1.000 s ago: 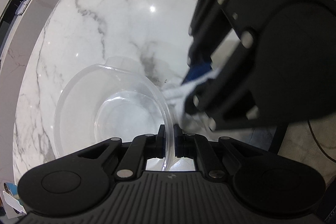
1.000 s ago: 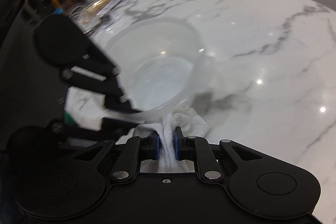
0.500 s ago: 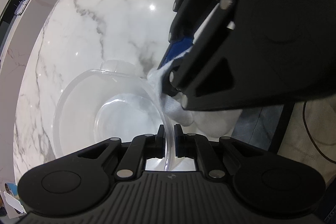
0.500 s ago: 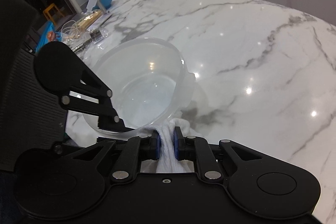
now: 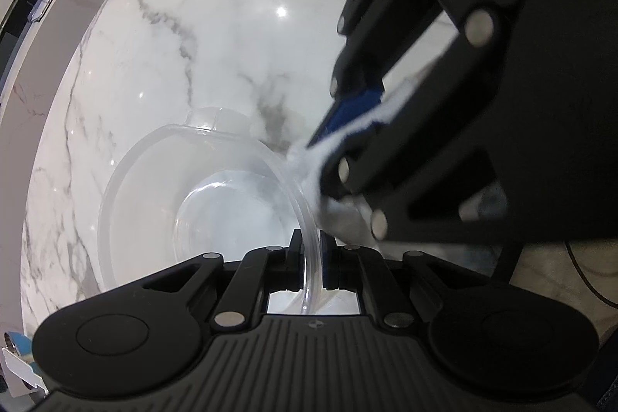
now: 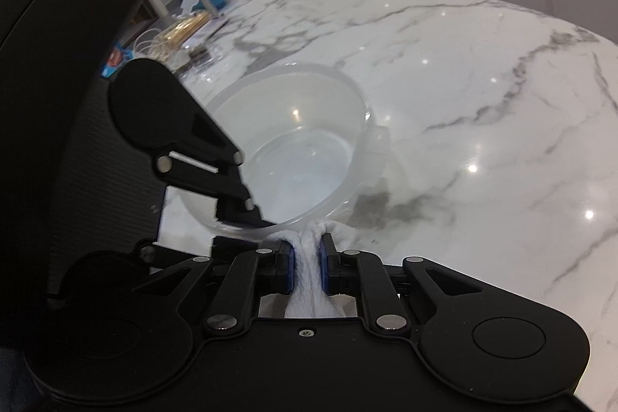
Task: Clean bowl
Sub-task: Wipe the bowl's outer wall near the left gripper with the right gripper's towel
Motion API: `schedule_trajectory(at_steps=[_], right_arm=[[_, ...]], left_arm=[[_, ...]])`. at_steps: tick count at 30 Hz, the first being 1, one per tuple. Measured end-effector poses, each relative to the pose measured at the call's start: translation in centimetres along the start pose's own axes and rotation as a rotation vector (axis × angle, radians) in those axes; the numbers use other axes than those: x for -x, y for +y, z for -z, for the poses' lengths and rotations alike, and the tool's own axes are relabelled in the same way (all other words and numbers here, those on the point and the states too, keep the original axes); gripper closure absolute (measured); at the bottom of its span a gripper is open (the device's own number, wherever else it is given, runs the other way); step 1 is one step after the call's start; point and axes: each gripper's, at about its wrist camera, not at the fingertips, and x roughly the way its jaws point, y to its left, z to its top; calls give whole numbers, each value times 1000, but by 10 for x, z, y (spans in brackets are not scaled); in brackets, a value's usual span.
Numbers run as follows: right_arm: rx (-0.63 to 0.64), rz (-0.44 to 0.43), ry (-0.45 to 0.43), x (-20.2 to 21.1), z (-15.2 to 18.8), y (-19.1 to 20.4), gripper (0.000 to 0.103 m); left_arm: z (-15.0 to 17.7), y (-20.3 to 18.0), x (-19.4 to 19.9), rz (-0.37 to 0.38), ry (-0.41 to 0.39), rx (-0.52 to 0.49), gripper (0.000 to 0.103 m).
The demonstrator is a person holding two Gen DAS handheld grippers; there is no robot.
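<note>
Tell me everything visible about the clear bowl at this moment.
The bowl is clear, glossy plastic, round and deep with a flat bottom, empty inside. It sits upright on the marble table. The left tool is shut on its near rim; the white cloth, held by the right tool, meets that rim's outside.

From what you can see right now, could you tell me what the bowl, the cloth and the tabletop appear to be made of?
Bowl: probably clear plastic, slightly frosted; the marble shows through its thin wall, though glass cannot be ruled out.
Cloth: soft white fabric, fuzzy and bunched where the right gripper pinches it.
Tabletop: polished white marble or a look-alike, with grey veins and sharp reflections of ceiling lights.
</note>
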Motion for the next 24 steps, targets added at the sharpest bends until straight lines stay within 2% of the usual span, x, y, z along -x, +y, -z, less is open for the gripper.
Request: schedule_trajectory(at_steps=[17, 24], right_arm=[[-47, 32, -31, -2, -8, -22, 92], [-30, -11, 8, 7, 3, -22, 92]], left_arm=[[0, -6, 4, -13, -3, -10, 96], [-3, -7, 4, 0, -9, -3, 97]])
